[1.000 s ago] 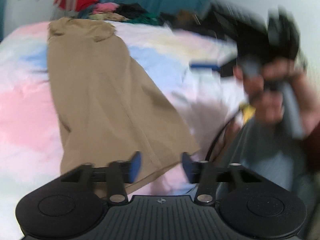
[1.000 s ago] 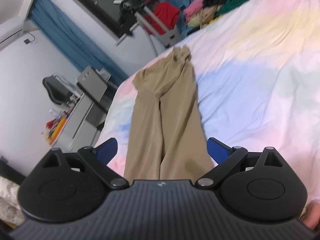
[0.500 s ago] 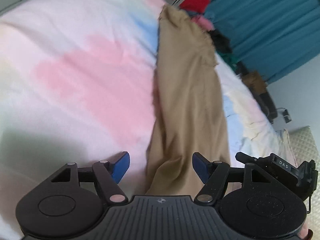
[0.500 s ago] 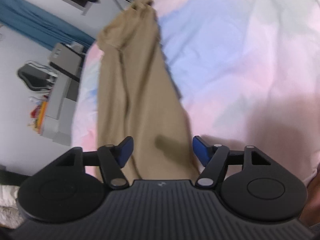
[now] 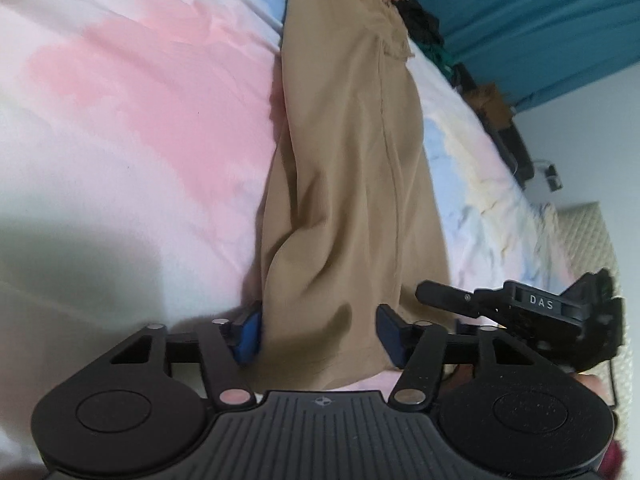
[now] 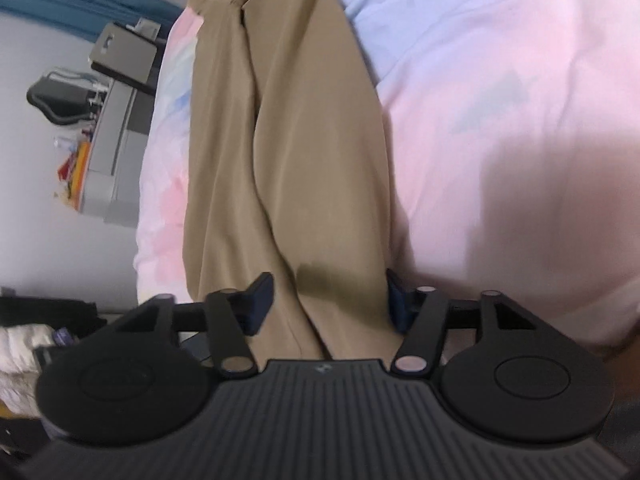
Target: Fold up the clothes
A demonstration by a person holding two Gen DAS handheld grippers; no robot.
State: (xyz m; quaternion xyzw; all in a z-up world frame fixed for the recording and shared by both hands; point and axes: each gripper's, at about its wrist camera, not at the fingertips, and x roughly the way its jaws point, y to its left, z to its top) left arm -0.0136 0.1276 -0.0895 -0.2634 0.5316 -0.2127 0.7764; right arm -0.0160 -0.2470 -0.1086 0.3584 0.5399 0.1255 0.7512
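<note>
— Looking along the left claw (image 5: 318, 336), what do you make of it?

— Its two blue pads are spread wide, one on each side of the near hem of the tan trousers (image 5: 352, 168). The left pad (image 5: 249, 334) sits right at the cloth's left edge; whether it touches, I cannot tell. The right pad stands at the cloth's right side. Nothing is pinched between them.

— And the right claw (image 6: 330, 304)?

— Much the same: held wide apart, straddling the near end of the trousers (image 6: 288, 140), the fabric running between the pads without being clamped. Its black body also shows at the near right of the left view.

— Where do the trousers lie?

— Stretched lengthwise on the bed (image 5: 140, 92), from the claws at the near end away to the far end, on a sheet blotched pink, blue and white.

— Counts?

— One pair of trousers, two claws, two pads each. At the far end a heap of other clothes (image 5: 416, 16) lies before a teal curtain (image 5: 540, 20); too jumbled to count. In the right view, one grey cabinet (image 6: 116, 128) stands left of the bed.
</note>
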